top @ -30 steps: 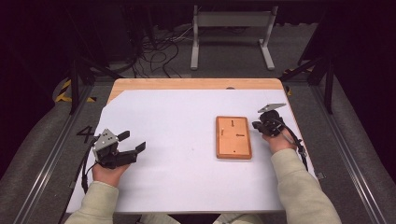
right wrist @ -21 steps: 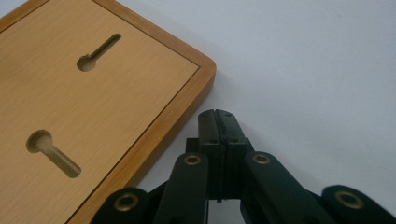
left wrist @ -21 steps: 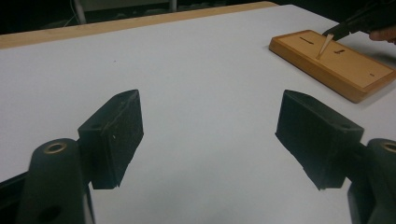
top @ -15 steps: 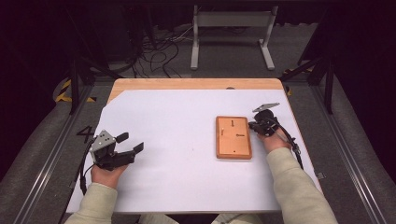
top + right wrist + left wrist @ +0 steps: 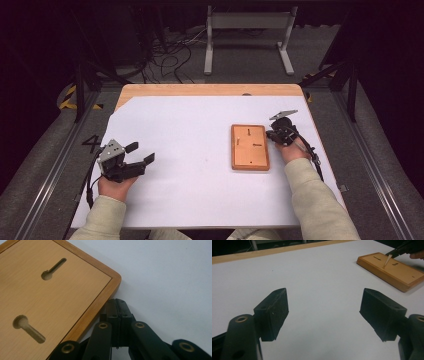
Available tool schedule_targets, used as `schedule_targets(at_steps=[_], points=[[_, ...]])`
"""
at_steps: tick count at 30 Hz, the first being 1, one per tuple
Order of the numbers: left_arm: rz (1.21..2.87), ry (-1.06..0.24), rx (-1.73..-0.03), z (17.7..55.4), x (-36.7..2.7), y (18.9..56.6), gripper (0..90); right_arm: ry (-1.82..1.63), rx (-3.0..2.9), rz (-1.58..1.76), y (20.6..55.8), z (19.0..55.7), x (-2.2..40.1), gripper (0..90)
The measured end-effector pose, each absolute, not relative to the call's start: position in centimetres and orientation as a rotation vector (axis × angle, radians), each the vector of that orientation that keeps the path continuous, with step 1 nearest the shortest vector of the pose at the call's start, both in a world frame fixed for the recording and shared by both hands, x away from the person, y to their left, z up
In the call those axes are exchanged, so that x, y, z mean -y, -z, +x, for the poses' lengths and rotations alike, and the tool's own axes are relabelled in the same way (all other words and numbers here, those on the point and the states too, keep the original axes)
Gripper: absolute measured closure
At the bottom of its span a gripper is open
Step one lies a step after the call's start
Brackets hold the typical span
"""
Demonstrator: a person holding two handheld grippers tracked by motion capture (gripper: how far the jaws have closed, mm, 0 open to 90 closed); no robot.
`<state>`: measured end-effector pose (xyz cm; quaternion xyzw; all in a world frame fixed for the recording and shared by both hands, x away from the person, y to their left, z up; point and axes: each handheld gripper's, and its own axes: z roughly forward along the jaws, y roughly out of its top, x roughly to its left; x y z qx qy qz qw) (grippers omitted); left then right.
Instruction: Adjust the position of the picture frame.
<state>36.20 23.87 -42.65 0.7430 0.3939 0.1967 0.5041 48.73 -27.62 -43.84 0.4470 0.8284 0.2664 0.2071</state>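
My right gripper [image 5: 117, 315], jaws pressed together on nothing, noses the slotted wooden board [image 5: 249, 146] lying flat right of centre; probably stiff and light, best pinched at its edge, while my left gripper [image 5: 135, 155] gapes.

A flat rectangular wooden board [image 5: 250, 147] lies on the white table cover [image 5: 190, 130], right of centre, its long side running away from me. It has a darker raised rim with rounded corners and a lighter inset face cut with keyhole-shaped slots [image 5: 53, 269]. My shut right gripper [image 5: 117, 305] touches its edge.
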Motion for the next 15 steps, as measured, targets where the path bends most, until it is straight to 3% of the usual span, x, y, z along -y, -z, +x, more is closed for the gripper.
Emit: schedule_targets(at_steps=[15], points=[[1.803, -0.468, -0.942, 36.3, -23.8, 42.7, 22.9, -0.802, -2.349, 1.079, 43.4, 49.0, 24.6, 90.0]])
